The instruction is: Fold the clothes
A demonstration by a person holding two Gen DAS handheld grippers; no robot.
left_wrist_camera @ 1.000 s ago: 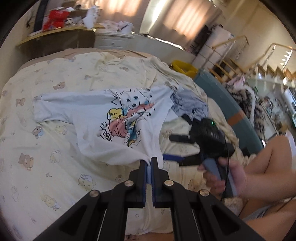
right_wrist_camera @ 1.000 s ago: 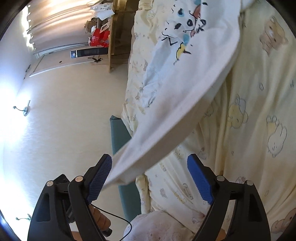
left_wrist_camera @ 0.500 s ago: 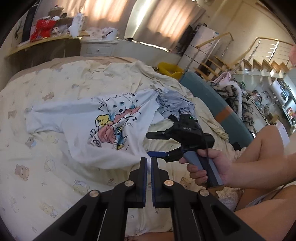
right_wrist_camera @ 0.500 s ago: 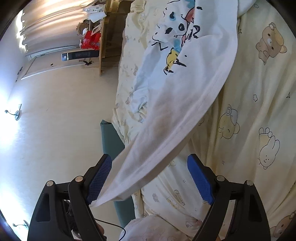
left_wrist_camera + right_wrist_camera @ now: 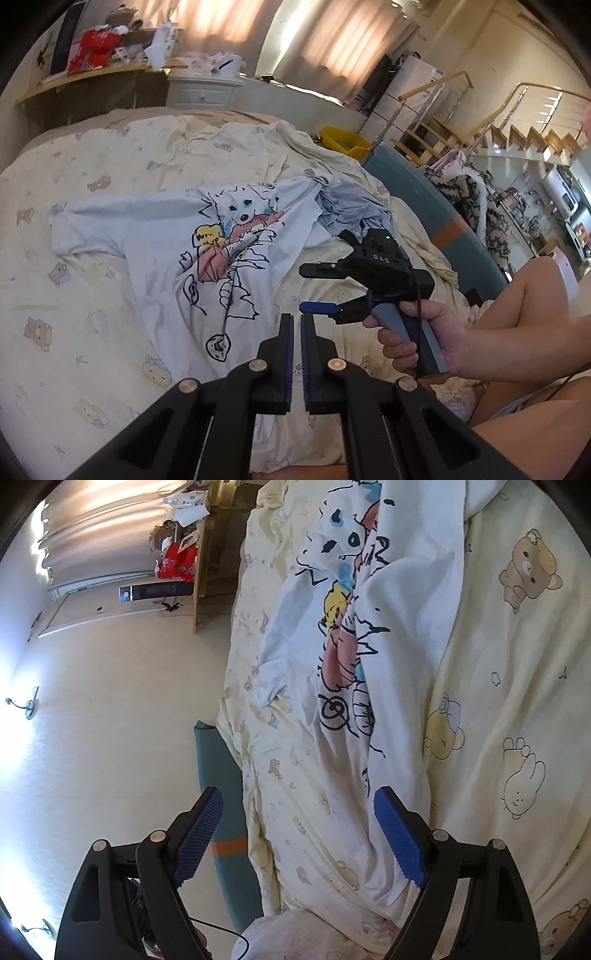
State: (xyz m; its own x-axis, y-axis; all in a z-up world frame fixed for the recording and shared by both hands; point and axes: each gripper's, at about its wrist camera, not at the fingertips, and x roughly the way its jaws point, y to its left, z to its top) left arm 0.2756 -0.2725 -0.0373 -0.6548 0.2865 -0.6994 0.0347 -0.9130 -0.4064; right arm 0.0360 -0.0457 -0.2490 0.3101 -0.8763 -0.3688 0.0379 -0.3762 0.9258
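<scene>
The left gripper, low at frame centre, has its pads nearly together on nothing. The right gripper, held by a hand at the right, gapes wide and empty. The white T-shirt lies spread mid-frame on the bedsheet.

Home bedroom, lived-in. A bed under a cartoon-bear sheet filled the middle. Beyond its head stood a white nightstand, a cluttered wooden shelf and curtains. To the bed's right rose a wooden staircase, with kitchen appliances past it.
</scene>
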